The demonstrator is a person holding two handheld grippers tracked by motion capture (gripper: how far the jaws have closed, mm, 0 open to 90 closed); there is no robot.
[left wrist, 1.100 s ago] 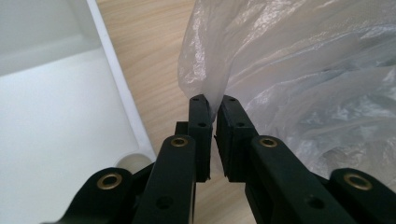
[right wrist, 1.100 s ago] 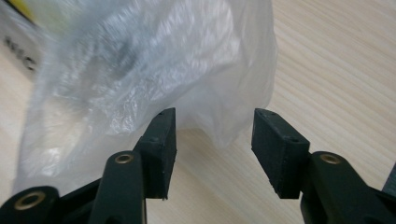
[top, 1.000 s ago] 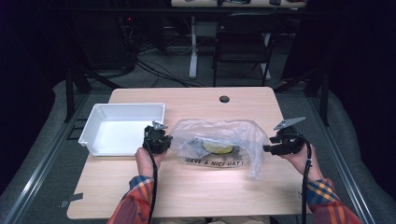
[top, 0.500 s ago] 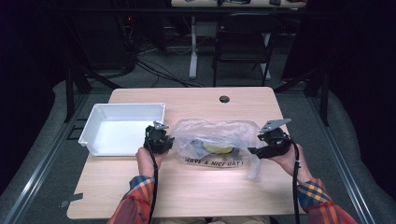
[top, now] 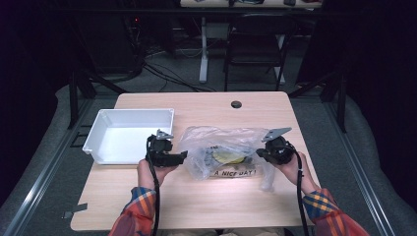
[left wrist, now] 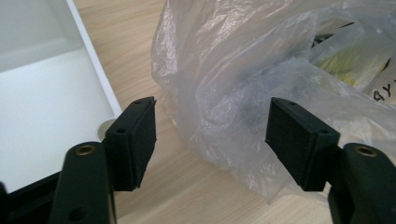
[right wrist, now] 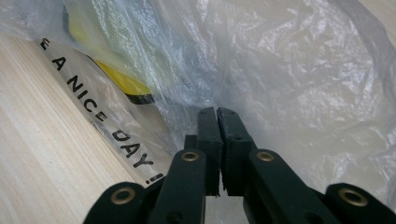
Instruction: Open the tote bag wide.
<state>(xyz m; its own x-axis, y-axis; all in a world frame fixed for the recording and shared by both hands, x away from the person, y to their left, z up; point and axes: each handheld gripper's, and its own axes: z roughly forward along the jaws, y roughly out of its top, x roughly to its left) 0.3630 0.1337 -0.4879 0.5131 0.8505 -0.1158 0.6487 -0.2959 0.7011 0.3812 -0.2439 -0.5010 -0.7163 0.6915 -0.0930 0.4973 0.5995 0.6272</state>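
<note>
Dark room beyond; a light wooden surface [top: 196, 206] carries all items noted. Clear plastic bag [top: 221, 147] lies near the middle of the surface, crumpled, with a yellow and black object [top: 228, 157] inside that cannot be identified. Printing on the bag reads "A NICE DAY!" in black capitals, legible in the right gripper view; any preceding word is cut off. White tray [top: 105, 128] stands left of the bag, just beside it.

Left gripper [left wrist: 210, 135] sits at the bag's left edge. Its jaws have just been opening and stand wide apart, with a fold of bag film between them, the pads not pressing it.

Right gripper [right wrist: 218, 114] is at the bag's right side. Its jaws have just been closing and are now together, pinching the bag film.
</note>
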